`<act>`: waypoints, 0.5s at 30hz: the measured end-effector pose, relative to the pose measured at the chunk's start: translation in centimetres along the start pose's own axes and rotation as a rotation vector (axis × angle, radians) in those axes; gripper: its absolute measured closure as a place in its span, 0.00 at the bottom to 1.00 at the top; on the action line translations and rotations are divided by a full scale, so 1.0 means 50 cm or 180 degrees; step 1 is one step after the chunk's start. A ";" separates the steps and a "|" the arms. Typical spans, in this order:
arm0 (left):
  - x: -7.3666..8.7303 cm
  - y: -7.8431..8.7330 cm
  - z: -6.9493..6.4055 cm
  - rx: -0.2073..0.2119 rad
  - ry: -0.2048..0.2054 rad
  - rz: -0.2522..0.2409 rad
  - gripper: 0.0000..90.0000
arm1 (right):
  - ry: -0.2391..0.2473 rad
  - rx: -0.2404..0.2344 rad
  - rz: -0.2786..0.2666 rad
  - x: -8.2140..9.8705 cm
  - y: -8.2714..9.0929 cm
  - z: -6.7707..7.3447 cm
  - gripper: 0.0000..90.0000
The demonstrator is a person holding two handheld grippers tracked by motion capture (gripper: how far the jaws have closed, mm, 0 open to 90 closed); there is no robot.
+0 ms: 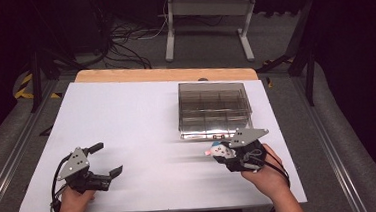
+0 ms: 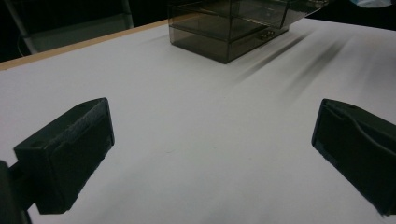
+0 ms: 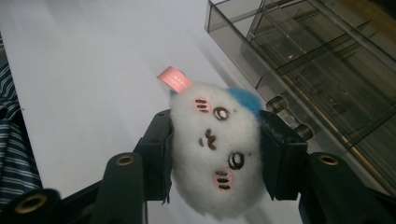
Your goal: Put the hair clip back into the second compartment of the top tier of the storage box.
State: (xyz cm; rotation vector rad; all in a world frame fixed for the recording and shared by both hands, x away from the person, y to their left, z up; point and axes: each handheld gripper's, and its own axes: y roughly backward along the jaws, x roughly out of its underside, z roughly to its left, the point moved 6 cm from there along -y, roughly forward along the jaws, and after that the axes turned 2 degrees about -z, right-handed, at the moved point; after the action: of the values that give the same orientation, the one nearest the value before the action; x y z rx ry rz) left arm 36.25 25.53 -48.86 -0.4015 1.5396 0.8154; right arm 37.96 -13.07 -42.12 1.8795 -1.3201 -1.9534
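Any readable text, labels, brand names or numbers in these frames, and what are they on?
No text can be read anywhere.
Pink tag on the white plush toy: faint lettering, too blurred to read.
Clear compartment box: no label visible.
Yellow-black hazard tape on the floor: stripes, no words.

We see a white plush toy (image 3: 215, 149) with pink cheeks and a blue patch, a smoky grey box (image 1: 214, 108), and a white table (image 1: 127, 120).
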 end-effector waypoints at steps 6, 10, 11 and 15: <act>0.000 0.000 0.000 0.0001 0.0002 -0.0003 0.00 | 0.0029 0.0067 -0.0034 -0.015 0.008 -0.005 0.57; 0.000 0.000 0.000 0.0002 0.0000 0.0002 0.00 | 0.0050 0.0121 -0.0053 -0.024 0.011 -0.011 0.57; 0.000 0.000 0.000 0.0002 0.0001 0.0002 0.00 | 0.0043 0.0128 -0.0064 -0.027 0.012 -0.013 0.57; 0.000 0.000 0.000 0.0005 0.0003 0.0006 0.00 | 0.0037 0.0167 -0.0068 -0.037 0.013 -0.018 0.57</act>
State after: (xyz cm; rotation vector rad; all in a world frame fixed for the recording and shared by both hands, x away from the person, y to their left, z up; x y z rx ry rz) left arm 36.23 25.53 -48.87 -0.3995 1.5416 0.8156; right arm 38.84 -12.77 -40.19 1.9334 -1.3666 -1.9331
